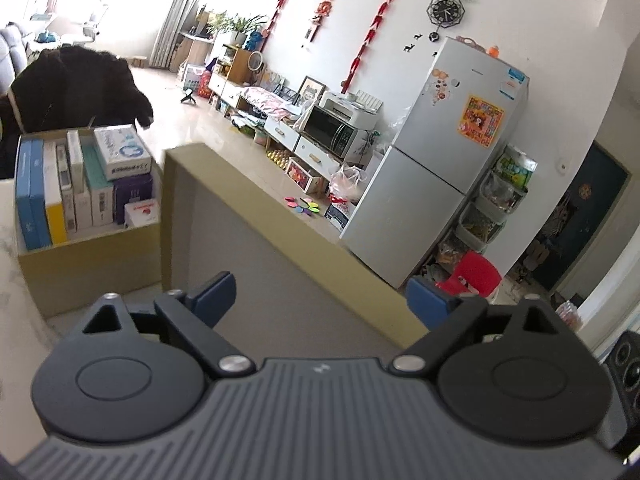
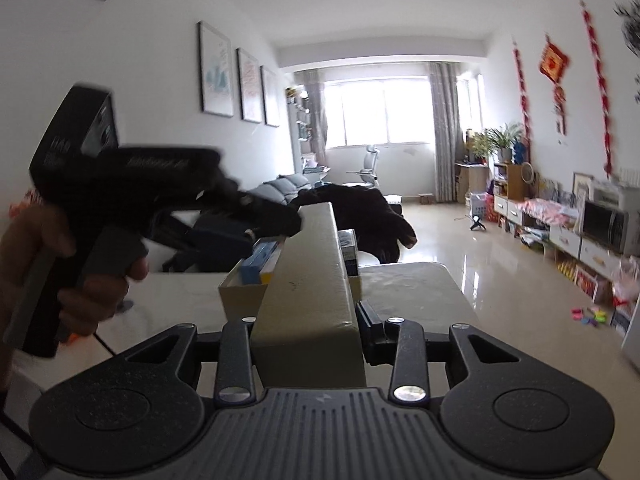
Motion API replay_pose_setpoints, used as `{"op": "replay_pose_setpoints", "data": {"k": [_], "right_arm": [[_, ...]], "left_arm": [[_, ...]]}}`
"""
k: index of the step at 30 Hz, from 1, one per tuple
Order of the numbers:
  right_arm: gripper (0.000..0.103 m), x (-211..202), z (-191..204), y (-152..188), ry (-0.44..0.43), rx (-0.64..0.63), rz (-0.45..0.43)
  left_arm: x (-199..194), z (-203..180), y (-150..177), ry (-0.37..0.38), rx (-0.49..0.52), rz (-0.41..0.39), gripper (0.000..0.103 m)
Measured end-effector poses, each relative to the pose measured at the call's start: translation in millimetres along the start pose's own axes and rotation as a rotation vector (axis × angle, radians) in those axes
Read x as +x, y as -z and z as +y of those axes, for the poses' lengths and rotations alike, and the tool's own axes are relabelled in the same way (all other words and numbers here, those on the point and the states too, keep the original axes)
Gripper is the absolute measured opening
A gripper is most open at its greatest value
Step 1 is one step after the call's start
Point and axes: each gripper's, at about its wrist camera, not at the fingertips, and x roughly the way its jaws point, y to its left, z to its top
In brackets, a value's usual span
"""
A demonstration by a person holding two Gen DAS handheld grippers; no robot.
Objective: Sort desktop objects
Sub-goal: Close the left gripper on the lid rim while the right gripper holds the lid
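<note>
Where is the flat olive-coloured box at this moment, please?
The olive box is off the table, between the right gripper fingers in the right wrist view; in the left wrist view it stands beside the cardboard box of packets.

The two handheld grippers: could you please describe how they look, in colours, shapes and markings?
Both look alike. The left gripper has a grey ribbed body, two round black discs, black linkage arms with silver rivets, and blue pads on its fingers. The right gripper shares that build. In the right wrist view the left one shows a black housing with blurred pale lettering and a grey handle.
</note>
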Motion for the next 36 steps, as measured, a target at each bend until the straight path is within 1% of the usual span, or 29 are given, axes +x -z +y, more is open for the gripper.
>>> {"op": "replay_pose_setpoints", "data": {"k": [2,6,9,11,13,14,18,23,28,30,34,36], "right_arm": [[0.039,1,12,1,-0.012,-0.039,0.001],[0.041,4,35,4,-0.047,-0.103,0.008],[0.046,6,44,7,-0.087,-0.112,0.021],[0.048,7,48,8,-0.108,-0.117,0.031],[0.051,8,52,8,-0.131,-0.122,0.041],[0.053,10,53,8,-0.145,-0.121,0.045],[0.062,16,57,7,-0.208,-0.121,0.073],[0.072,23,64,5,-0.258,-0.122,0.105],[0.081,24,71,13,-0.307,-0.132,0.127],[0.084,23,75,17,-0.325,-0.145,0.13],[0.085,21,89,22,-0.331,-0.198,0.134],[0.085,20,95,25,-0.329,-0.222,0.138]], "left_arm": [[-3,4,4,-0.01,-0.012,0.006,0.089],[-12,13,11,-0.017,-0.045,-0.003,0.085],[-18,19,16,-0.012,-0.076,-0.003,0.084],[-25,22,18,-0.008,-0.095,-0.007,0.081],[-29,24,21,-0.015,-0.105,-0.015,0.08],[-31,25,22,-0.019,-0.11,-0.019,0.078],[-39,28,27,-0.035,-0.129,-0.028,0.078],[-45,34,32,-0.039,-0.167,-0.039,0.078],[-50,44,43,-0.049,-0.194,-0.05,0.077],[-50,49,47,-0.049,-0.218,-0.052,0.075],[-55,59,52,-0.059,-0.258,-0.068,0.061],[-58,61,51,-0.064,-0.268,-0.071,0.06]]}}
